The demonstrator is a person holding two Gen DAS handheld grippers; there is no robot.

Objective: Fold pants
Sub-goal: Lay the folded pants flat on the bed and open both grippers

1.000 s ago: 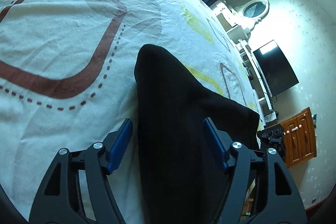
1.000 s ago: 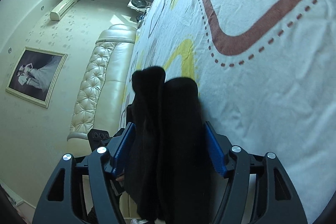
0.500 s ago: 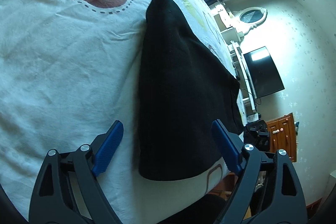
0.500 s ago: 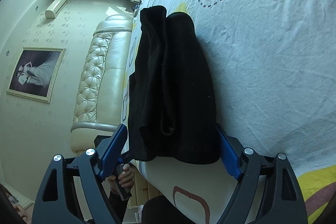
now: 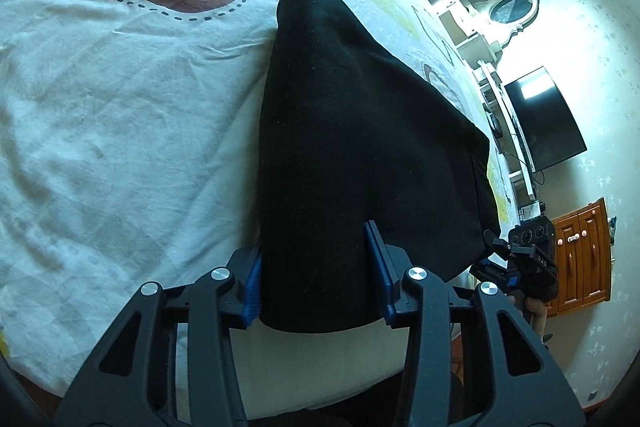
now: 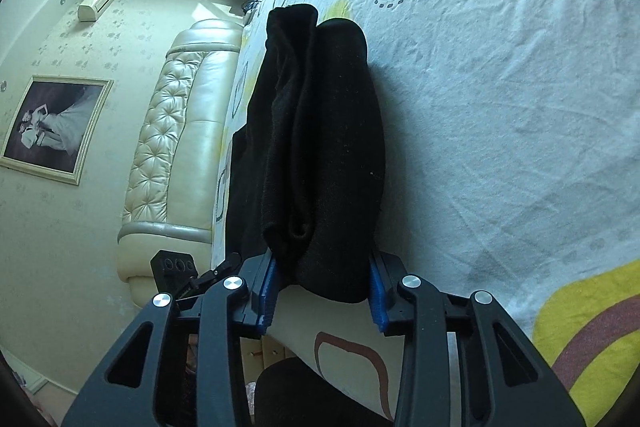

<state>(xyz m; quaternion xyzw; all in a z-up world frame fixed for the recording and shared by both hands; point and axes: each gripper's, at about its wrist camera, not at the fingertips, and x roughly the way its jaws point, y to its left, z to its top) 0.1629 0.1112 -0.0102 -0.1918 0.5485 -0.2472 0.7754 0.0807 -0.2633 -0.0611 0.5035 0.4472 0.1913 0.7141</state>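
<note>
The black pants (image 5: pixel 352 131) lie folded in a thick bundle on the patterned bedsheet (image 5: pixel 120 99). My left gripper (image 5: pixel 316 279) has its blue pads on both sides of the bundle's near edge, jaws narrowed onto the cloth. In the right wrist view the pants (image 6: pixel 320 131) show stacked folded layers, and my right gripper (image 6: pixel 322 291) clasps the near end of the bundle between its blue pads. The right gripper also shows in the left wrist view (image 5: pixel 524 259) at the bundle's far corner.
The bed's near edge runs just under both grippers. A padded cream headboard (image 6: pixel 172 131) stands to the left in the right wrist view. A TV (image 5: pixel 540 119), a white dresser and a wooden cabinet (image 5: pixel 584 255) line the wall.
Both grippers were open around the bundle half a second ago; now their jaws have narrowed onto its near edges and both have moved closer in.
</note>
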